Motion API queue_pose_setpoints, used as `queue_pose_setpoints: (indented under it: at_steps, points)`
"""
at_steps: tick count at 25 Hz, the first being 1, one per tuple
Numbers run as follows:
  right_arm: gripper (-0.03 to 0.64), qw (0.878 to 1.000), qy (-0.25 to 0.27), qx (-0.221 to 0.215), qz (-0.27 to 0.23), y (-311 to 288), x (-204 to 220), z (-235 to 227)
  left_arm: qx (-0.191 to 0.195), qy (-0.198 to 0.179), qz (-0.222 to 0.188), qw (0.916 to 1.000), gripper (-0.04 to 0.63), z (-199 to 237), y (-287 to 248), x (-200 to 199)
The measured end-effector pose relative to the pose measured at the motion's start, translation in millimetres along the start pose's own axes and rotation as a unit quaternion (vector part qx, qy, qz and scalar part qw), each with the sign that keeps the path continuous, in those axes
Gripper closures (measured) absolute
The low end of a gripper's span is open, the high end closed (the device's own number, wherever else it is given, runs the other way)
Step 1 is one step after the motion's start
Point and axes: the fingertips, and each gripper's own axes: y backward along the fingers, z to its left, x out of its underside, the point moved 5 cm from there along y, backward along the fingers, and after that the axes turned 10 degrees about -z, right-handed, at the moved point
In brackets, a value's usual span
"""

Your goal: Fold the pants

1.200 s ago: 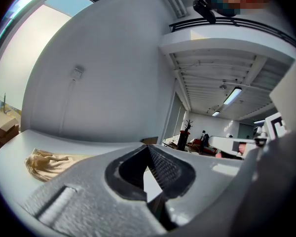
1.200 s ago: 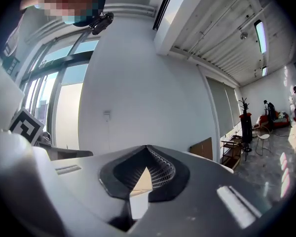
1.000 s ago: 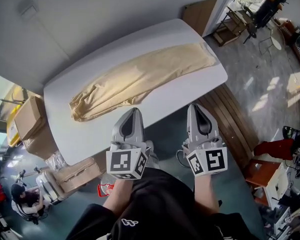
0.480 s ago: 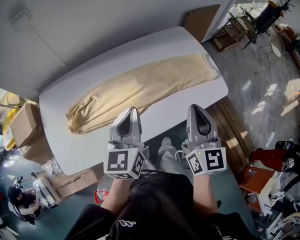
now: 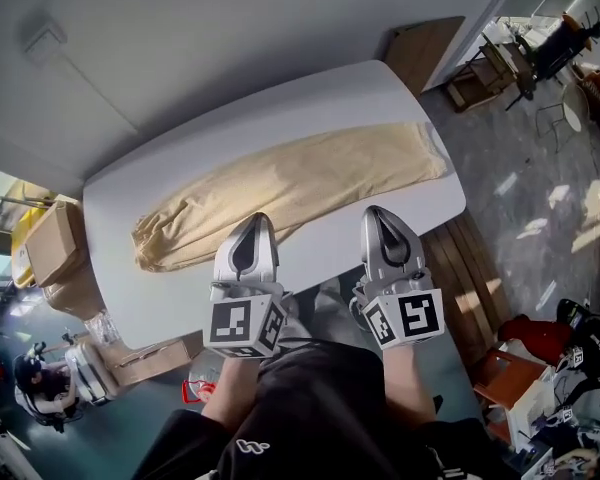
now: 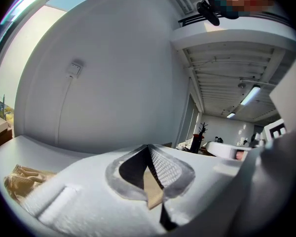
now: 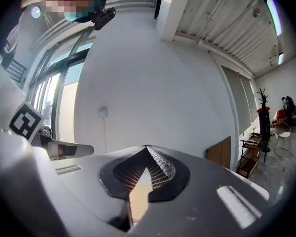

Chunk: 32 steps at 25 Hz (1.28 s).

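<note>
Beige pants [image 5: 290, 193] sit partly behind left gripper [image 5: 255, 219]; it and right gripper [image 5: 373, 212] have fingers closed, empty.

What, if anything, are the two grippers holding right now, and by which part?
Nothing is held. The left gripper and the right gripper are both shut and empty; the pants lie stretched out on the table, in neither gripper.

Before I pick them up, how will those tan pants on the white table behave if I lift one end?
Probably floppy: the pants lie flat with soft wrinkles bunched at one end, so a lifted end would likely sag. The fabric looks thin, so probably light. On the smooth table they may slide or bunch when pushed.
</note>
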Motion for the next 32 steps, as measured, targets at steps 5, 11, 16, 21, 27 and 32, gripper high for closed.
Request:
queue_pose_setpoints:
  at_steps: [5, 11, 16, 21, 27, 32]
  points:
    - [0.614, 1.000, -0.008, 0.009, 0.012, -1, 13, -24, 0.001, -0.004, 0.020, 0.9998, 0.595, -7, -16, 14]
    - [0.614, 0.999, -0.019, 0.038, 0.017, 6, 22, -68, 0.025, -0.006, 0.044, 0.9987, 0.595, -31, -38, 34]
    - [0.614, 0.996, -0.026, 0.078, 0.027, 12, 32, -114, 0.036, -0.010, 0.067, 0.9971, 0.595, -47, -57, 52]
    - [0.549, 0.994, -0.029, 0.091, 0.050, 11, 46, -158, 0.051, -0.016, 0.079, 0.9955, 0.595, -69, -78, 68]
    - [0.509, 0.988, -0.022, 0.100, 0.113, 3, 98, -205, 0.034, -0.021, 0.115, 0.9925, 0.595, -74, -96, 98]
    - [0.415, 0.978, -0.020, 0.134, 0.159, 3, 138, -255, 0.018, -0.023, 0.127, 0.9914, 0.595, -75, -104, 105]
